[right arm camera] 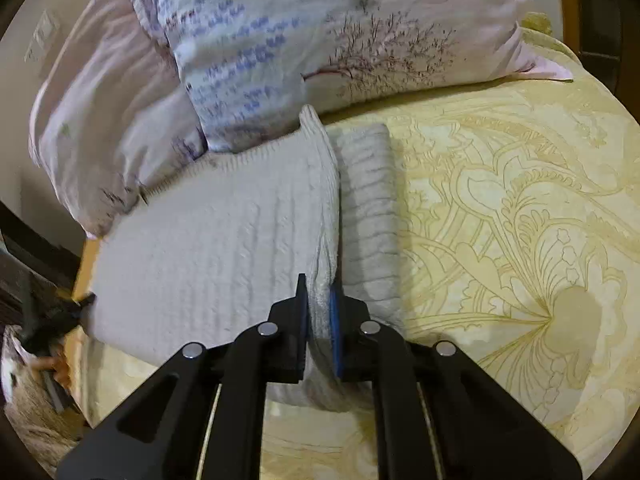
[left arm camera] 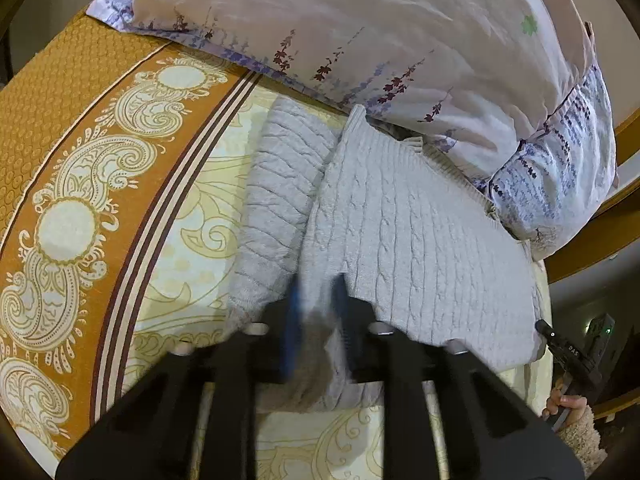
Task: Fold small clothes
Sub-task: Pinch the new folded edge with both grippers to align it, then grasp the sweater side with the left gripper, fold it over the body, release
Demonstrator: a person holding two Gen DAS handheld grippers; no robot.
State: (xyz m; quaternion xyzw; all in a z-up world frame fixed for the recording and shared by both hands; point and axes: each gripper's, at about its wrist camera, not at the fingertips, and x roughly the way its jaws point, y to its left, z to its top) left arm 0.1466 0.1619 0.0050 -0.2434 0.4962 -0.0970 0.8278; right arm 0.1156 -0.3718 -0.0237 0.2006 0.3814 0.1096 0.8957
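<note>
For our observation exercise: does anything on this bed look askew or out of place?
Mildly. The grey knitted sweater lies with its far ribbed edge pushed up against the floral pillow, and one sleeve is folded alongside. Nothing looks damaged or spilled.

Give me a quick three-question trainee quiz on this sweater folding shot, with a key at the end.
1. True or false: both grippers are shut on the knit sweater.
2. What lies behind the sweater? A) floral pillows B) a laundry basket C) a wooden chair
3. What kind of knit pattern shows on the sweater's front?

Key:
1. True. The left gripper and the right gripper each pinch its fabric.
2. A, the floral pillows.
3. Cable knit.
</note>
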